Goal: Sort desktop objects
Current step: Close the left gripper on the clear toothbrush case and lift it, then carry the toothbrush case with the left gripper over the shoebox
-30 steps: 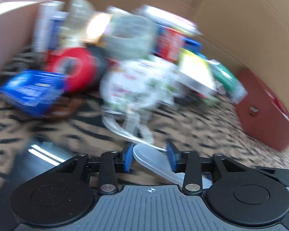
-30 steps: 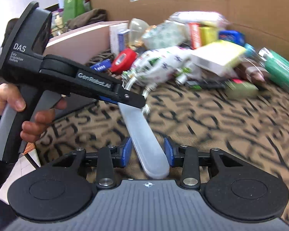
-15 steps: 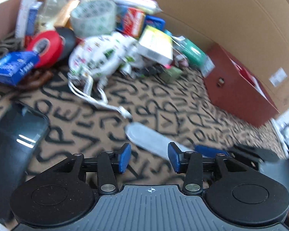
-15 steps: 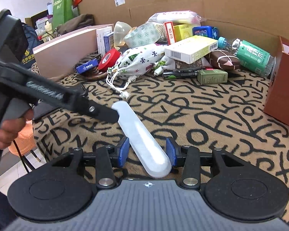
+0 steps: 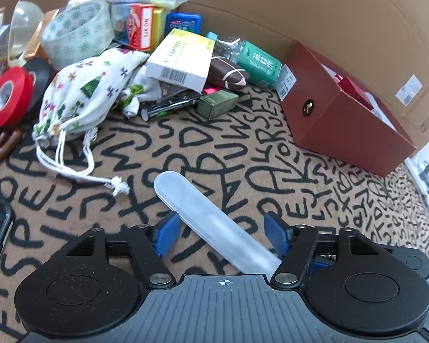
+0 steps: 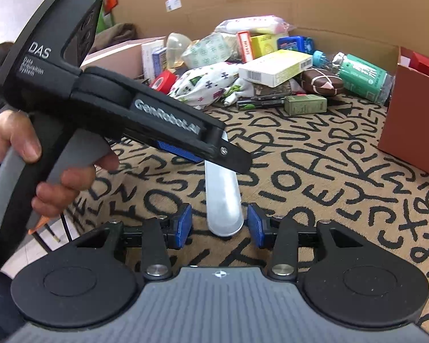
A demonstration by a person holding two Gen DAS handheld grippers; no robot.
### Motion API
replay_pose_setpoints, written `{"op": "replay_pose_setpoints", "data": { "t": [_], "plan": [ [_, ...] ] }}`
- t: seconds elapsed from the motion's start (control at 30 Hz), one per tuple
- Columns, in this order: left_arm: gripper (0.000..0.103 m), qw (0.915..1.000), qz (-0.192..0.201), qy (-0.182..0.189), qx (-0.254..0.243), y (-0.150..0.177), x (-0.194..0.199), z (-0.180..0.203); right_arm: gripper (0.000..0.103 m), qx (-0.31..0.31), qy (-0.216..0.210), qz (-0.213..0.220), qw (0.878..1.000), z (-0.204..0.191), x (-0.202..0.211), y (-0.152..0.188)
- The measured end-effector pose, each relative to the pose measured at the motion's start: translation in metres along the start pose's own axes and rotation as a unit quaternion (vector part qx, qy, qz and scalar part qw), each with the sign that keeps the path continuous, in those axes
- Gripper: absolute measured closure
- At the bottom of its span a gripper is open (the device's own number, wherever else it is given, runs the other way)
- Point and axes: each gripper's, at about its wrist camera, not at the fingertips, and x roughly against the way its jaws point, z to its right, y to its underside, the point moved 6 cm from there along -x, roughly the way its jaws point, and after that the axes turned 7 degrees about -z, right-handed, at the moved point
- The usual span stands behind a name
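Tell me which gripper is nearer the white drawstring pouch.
Left. The left gripper sits out ahead toward the drawstring pouch; the right gripper sits farther back, behind the frosted case.

My left tongs [image 5: 220,233] stand with the blue pads wide apart, jaws gaping, clamping nothing. My right tongs [image 6: 219,225] are spread as well, the two pads [image 6: 183,224] clear of each other. In the right wrist view the left tool reaches in from the left and slants down across my right tongs' line. My left hand [image 6: 43,168] wraps its grey handle: thumb on the rear, fingers curled round the front.
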Motion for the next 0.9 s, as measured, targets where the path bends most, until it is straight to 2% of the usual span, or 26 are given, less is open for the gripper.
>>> {"op": "replay_pose_setpoints", "data": {
  "t": [0.1,0.2,0.23,0.27,0.4,0.43,0.5,0.57,0.6,0.67,0.73,0.9],
  "plan": [
    [0.029,0.9996,0.003,-0.022,-0.016,-0.006,-0.006,0.005,0.054,-0.006,0.013,0.004,1.000,0.000,-0.004,-0.003],
    [0.048,0.9984,0.007,-0.046,-0.031,-0.009,-0.010,0.006,0.054,-0.005,0.026,0.009,1.000,0.000,-0.008,-0.004],
    [0.058,0.9982,0.006,-0.049,-0.033,-0.009,-0.010,0.006,0.054,-0.004,0.029,0.009,1.000,0.000,-0.008,-0.005],
    [0.061,0.9983,0.005,-0.049,-0.032,-0.009,-0.010,0.005,0.054,-0.003,0.033,0.009,0.999,-0.001,-0.009,-0.005],
    [0.060,0.9986,0.004,-0.045,-0.028,-0.008,-0.009,0.005,0.054,0.008,0.038,0.005,0.999,-0.002,-0.009,-0.005],
    [0.046,0.9986,0.004,-0.045,-0.028,-0.008,-0.010,0.005,0.054,0.005,0.040,0.004,0.999,-0.001,-0.009,-0.006],
    [0.041,0.9985,0.005,-0.045,-0.031,-0.009,-0.013,0.009,0.054,-0.002,0.051,0.002,0.999,-0.002,-0.013,-0.009],
    [0.041,0.9979,0.006,-0.050,-0.041,-0.009,-0.015,0.012,0.053,0.004,0.067,0.000,0.998,-0.006,-0.017,-0.012],
    [0.042,0.9975,0.007,-0.053,-0.046,-0.009,-0.016,0.014,0.053,0.004,0.070,-0.001,0.998,-0.007,-0.018,-0.012],
    [0.061,0.9971,0.008,-0.057,-0.050,-0.009,-0.016,0.013,0.059,0.001,0.069,-0.001,0.998,-0.006,-0.018,-0.011],
    [0.062,0.9987,0.007,-0.039,-0.033,-0.008,-0.014,0.010,0.068,-0.005,0.063,-0.001,0.998,-0.004,-0.015,-0.010],
    [0.064,0.9994,0.007,-0.027,-0.021,-0.007,-0.012,0.014,0.068,-0.024,0.052,0.001,0.998,0.000,-0.008,-0.008]
  ]
}}
